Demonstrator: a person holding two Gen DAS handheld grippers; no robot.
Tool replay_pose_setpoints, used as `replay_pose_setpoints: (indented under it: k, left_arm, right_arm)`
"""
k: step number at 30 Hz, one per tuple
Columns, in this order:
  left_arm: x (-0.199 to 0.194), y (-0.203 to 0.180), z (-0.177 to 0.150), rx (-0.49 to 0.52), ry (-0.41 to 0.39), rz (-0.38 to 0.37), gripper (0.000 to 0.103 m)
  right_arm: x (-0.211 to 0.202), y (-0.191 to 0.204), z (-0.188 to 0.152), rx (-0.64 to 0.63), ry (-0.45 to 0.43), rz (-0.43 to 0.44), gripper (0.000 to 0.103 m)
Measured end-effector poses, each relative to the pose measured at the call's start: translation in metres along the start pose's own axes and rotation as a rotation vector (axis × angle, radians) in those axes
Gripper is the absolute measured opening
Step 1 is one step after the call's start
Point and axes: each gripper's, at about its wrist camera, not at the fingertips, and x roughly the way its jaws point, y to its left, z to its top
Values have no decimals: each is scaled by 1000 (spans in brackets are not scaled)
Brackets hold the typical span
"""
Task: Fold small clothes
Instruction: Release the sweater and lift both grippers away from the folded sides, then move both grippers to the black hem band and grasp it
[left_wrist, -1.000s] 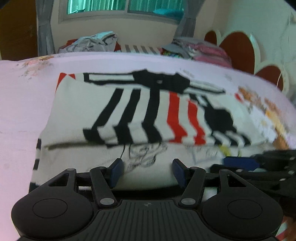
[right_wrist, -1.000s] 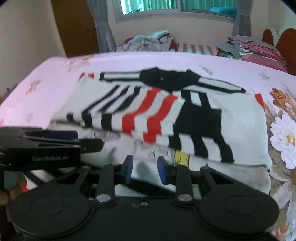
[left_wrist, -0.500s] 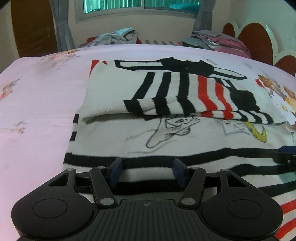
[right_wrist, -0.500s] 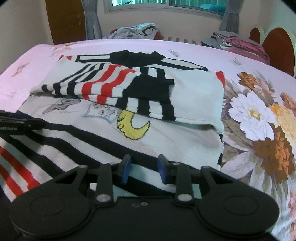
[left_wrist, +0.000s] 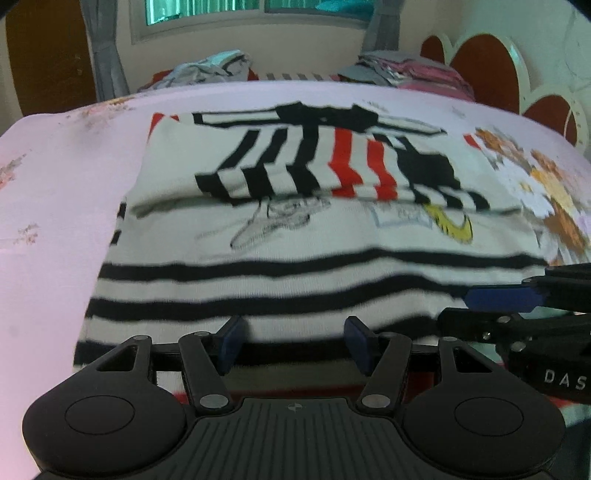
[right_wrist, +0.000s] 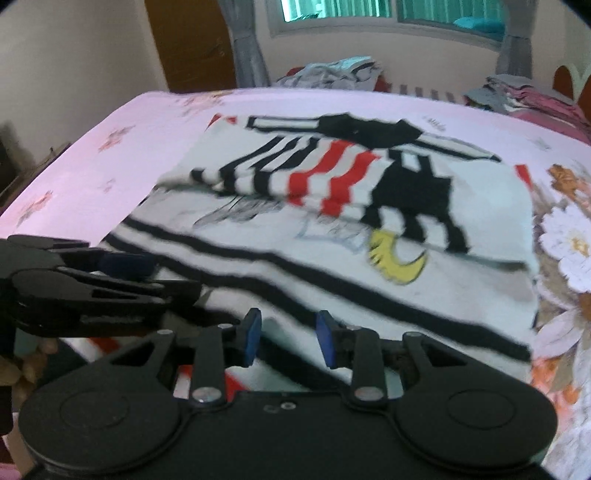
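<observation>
Left wrist view:
Shirt (left_wrist: 295, 229): striped, spread on the pink bed (left_wrist: 55, 221), its sleeves folded across its far half.
Left gripper (left_wrist: 293, 345): fingers wide apart over the shirt's near hem, holding nothing.
Right gripper (left_wrist: 502, 299): at the right edge, side-on.

Right wrist view:
Shirt (right_wrist: 332, 258): near the bed's (right_wrist: 129, 147) middle.
Right gripper (right_wrist: 290, 338): fingers parted over the near hem, empty.
Left gripper (right_wrist: 125, 262): at the left; its gap hidden here.

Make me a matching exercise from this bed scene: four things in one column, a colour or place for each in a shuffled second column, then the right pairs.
1. folded sleeve
2. crescent print
3. bedsheet
4. clothes pile

A. yellow
B. pink
C. at the far end of the bed, under the window
D. black, white and red stripes

Pairs: 1-D, 2-A, 3-B, 4-C
</observation>
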Motion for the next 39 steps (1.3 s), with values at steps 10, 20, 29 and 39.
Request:
replay_pose_setpoints:
  k: [10, 20, 29, 39]
  left_arm:
    - [-13, 31, -29, 84, -3, -22, 72]
    - [-40, 53, -48, 53, -13, -83, 72]
    - [-54, 51, -76, 91, -8, -106, 72]
    - [-69, 60, -90, 94, -19, -107, 72]
  right_arm:
    - [-14, -3, -36, 19, 19, -179, 32]
    - [-44, 26, -58, 149, -11, -223, 35]
    - [-47, 56, -78, 138, 17, -262, 36]
    - [-79, 41, -110, 199, 14, -364, 40]
